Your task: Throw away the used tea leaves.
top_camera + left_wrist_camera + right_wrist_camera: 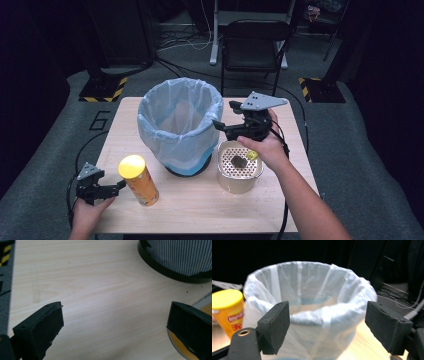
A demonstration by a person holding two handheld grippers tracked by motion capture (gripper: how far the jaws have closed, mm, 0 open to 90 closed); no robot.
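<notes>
**Both tongs spread wide, nothing gripped**

The desk (200, 205) carries three things in a loose row: an orange chip can (138, 180) with a yellow lid at the left front, a mesh bin (180, 122) lined with a pale blue bag in the middle, and a cream perforated cup (239, 172) at the right. The bin stands close to the far edge, and the cup sits just beside the bin's base. The widest bare room runs along the near edge, in front of the bin and between can and cup; the far left corner is bare too.

The left tongs (117, 186) lie low at the left front edge, released, their tips just beside the can's lower side without pressing on it. In the left gripper view (115, 322) bare wood fills the gap between the jaws, the can's rim sits at the right-hand jaw, and the bin's black base lies beyond.

The right tongs (218, 125) hang above the cup, pointing at the bin's right wall, jaws apart and holding nothing. The right gripper view (327, 325) frames the bag's rim between them, the can off to one side.
</notes>
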